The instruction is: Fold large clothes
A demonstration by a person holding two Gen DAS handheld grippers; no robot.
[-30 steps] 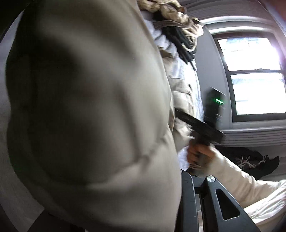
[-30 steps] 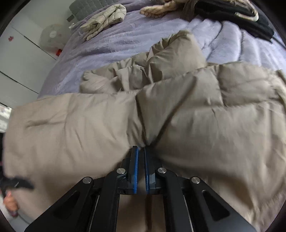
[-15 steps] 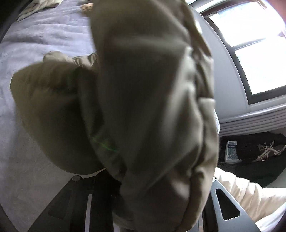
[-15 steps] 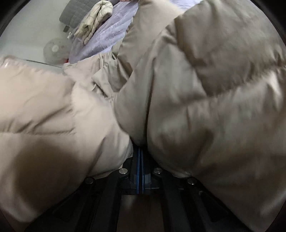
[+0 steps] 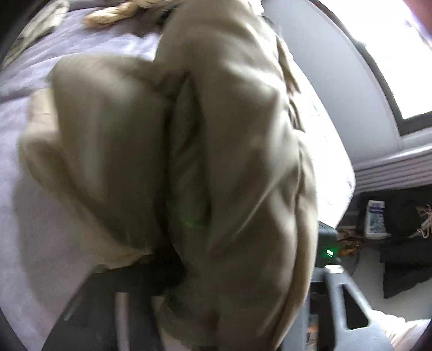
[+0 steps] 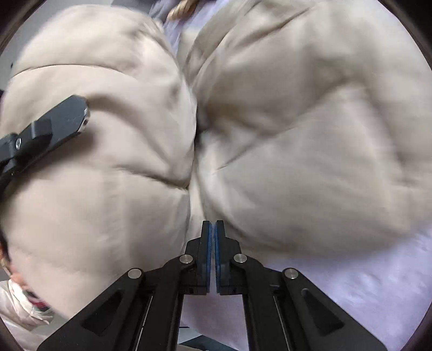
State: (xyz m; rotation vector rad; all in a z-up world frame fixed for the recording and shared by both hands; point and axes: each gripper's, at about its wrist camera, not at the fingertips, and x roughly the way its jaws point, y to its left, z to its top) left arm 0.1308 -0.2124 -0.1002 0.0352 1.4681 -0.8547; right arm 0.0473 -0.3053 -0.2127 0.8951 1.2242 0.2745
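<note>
A beige puffer jacket (image 6: 297, 140) fills both views, bunched and lifted over the lavender bed (image 6: 364, 291). My right gripper (image 6: 212, 229) is shut, its blue pads pinching a fold of the jacket at the tips. In the left wrist view the jacket (image 5: 229, 189) drapes over my left gripper and hides its fingertips; only the dark finger bases (image 5: 345, 305) show at the bottom. The left gripper's body (image 6: 48, 129) appears at the left of the right wrist view, against the jacket.
The lavender bed cover (image 5: 32, 210) lies at the left, with a braided beige garment (image 5: 121, 13) at the far end. A window and grey wall (image 5: 378, 94) are at the right. Dark clothes and a small box (image 5: 375, 218) lie on the floor.
The jacket has been lifted and swung toward the bed over both grippers. The right gripper's view went from the jacket spread flat to bunched folds close to the camera.
</note>
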